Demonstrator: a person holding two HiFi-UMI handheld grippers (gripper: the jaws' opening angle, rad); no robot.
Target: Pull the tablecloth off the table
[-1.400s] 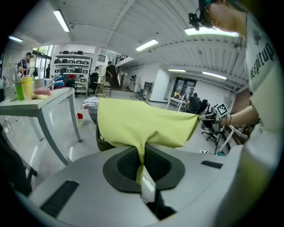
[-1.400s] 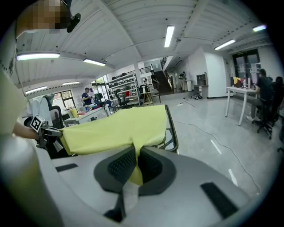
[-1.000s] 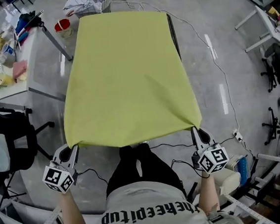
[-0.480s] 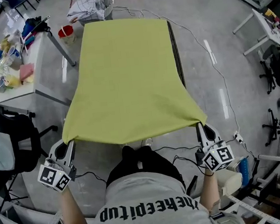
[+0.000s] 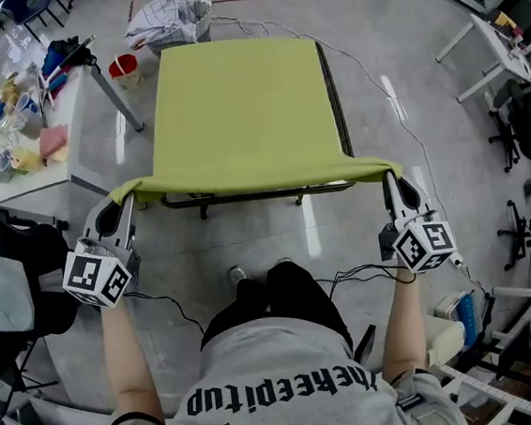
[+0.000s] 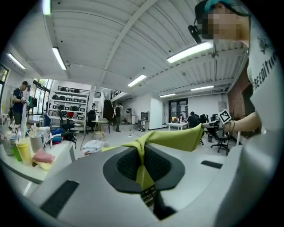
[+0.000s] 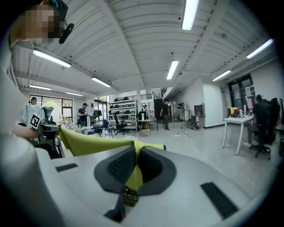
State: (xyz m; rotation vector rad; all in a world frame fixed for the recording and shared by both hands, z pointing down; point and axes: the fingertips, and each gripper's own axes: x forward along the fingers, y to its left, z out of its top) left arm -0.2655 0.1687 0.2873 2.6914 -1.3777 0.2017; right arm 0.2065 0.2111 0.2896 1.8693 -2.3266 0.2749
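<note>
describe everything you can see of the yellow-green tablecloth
The tablecloth is a plain yellow-green sheet of thin, soft-looking fabric. Most of it lies smooth and flat over the table, whose dark frame shows along the right side and under the near edge. That near edge is lifted and stretched straight between the left gripper and right gripper, each shut on a bunched corner. Nothing rests on it.
</note>
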